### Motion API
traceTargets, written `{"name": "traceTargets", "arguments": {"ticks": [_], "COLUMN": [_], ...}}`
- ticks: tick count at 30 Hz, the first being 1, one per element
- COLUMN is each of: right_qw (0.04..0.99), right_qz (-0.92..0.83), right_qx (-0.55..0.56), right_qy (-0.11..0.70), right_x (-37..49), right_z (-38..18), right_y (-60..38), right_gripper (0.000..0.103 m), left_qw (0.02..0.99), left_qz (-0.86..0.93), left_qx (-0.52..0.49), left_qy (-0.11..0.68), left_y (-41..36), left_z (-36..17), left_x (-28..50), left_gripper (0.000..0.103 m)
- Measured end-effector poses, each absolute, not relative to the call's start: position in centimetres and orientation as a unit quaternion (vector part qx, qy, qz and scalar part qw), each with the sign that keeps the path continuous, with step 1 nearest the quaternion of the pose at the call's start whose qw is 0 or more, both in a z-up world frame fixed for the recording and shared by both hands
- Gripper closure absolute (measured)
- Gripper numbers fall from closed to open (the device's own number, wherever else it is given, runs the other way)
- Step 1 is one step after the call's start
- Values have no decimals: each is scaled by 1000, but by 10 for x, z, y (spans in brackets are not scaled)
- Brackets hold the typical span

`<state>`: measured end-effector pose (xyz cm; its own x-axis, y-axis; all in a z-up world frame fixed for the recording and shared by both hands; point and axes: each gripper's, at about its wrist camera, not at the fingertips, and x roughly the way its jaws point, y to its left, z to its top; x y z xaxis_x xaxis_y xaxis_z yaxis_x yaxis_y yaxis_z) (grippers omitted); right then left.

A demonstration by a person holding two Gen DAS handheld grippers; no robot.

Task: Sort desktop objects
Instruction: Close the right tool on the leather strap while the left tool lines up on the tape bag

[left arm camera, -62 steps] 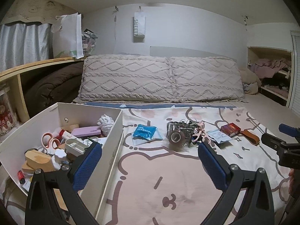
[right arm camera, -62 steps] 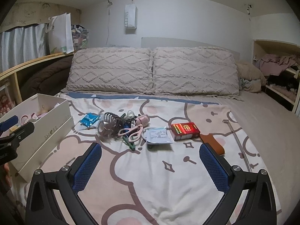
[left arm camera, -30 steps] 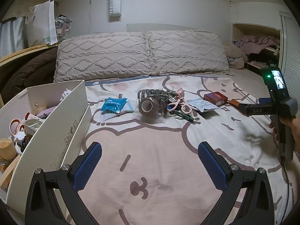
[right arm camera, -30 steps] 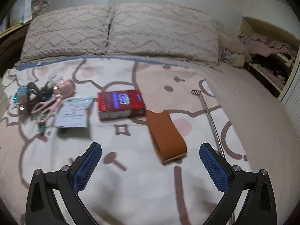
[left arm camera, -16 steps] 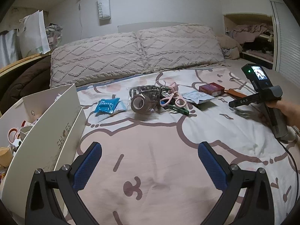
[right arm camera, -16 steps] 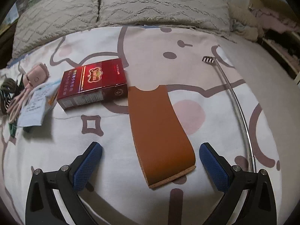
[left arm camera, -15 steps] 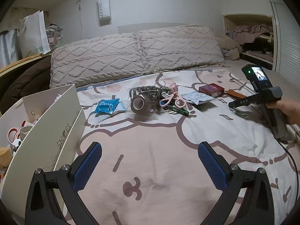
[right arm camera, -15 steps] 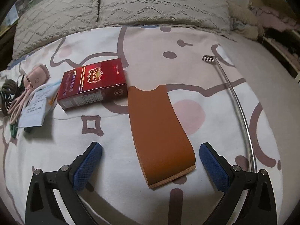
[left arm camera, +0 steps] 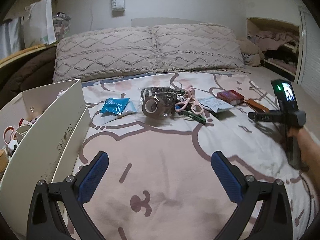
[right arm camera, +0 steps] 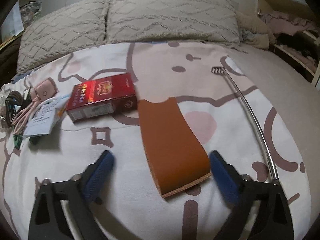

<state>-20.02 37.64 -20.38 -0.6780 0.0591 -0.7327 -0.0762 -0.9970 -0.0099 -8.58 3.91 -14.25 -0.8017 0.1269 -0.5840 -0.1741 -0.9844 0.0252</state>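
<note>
The right gripper point(right arm camera: 161, 165) is closing its jaws around the near end of the brown leather strip point(right arm camera: 172, 136) lying flat on the bed beside the red box point(right arm camera: 103, 98), while the left gripper point(left arm camera: 160, 172), jaws released and empty, waits near the white storage box point(left arm camera: 66, 120).

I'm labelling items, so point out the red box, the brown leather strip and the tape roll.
red box point(right arm camera: 104, 91): right wrist view, top face.
brown leather strip point(right arm camera: 170, 140): right wrist view, middle.
tape roll point(left arm camera: 153, 107): left wrist view, outer band.
</note>
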Motion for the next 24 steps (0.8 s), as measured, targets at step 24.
{"name": "traceTargets", "arguments": {"ticks": [24], "right_qw": [39], "right_qz": [920], "right_qx": [-390], "right_qy": [-19], "right_x": [-206], "right_z": [-208], "right_y": [369], "right_gripper": [47], "left_qw": [84], "left_qz": [917], "left_qx": [-391], "left_qy": [-13], "left_y": [38], "left_z": [-160], "left_x": [-231], "left_gripper": [0]}}
